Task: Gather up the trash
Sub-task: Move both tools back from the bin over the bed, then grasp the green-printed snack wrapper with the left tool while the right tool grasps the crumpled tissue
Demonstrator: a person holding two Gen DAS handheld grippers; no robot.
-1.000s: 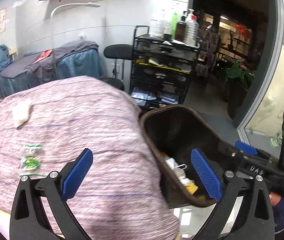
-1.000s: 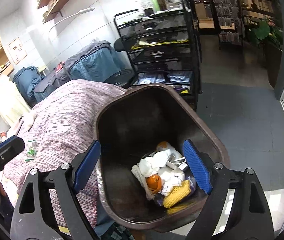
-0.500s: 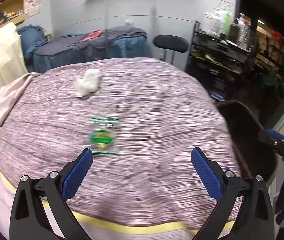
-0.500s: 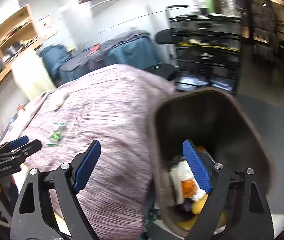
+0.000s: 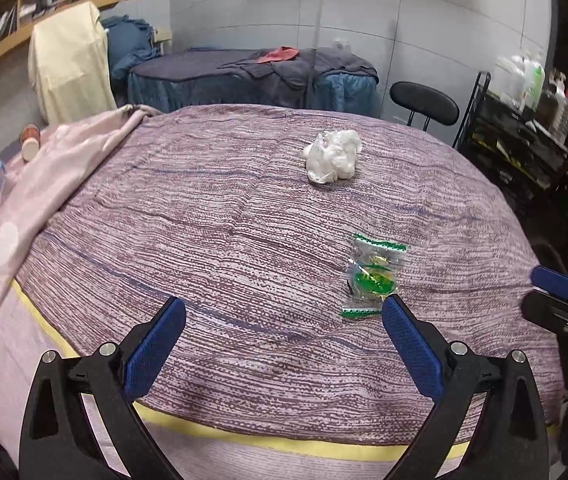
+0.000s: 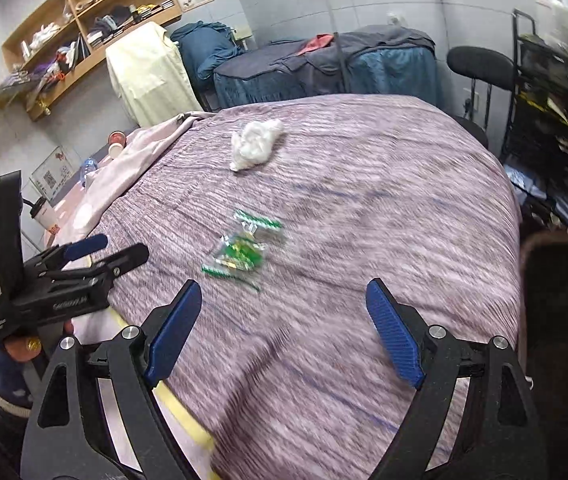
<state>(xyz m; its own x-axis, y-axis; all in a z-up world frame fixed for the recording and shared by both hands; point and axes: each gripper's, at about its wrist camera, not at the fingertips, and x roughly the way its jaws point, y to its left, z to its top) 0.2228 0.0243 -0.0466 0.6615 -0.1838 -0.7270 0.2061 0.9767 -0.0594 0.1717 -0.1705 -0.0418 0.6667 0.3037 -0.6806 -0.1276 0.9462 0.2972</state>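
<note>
Both grippers' fingers released, nothing held: next pickup step, left gripper [image 5: 281, 344] nearest green wrapper [image 5: 372, 276] at frame ctr-right on bed [image 5: 203, 220], tissue wad [image 5: 332, 156] upper ctr after.

no legible text on any label or poster

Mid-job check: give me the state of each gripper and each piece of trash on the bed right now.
Left hand-held gripper: open, empty, above the bedspread.
Right hand-held gripper: open, empty.
Green candy wrapper: lying flat on the bedspread, ungrasped, just beyond the left gripper's right finger.
Crumpled white tissue: lying farther up the bed, untouched.
Brown trash bin: beside the bed, open-topped.
</note>
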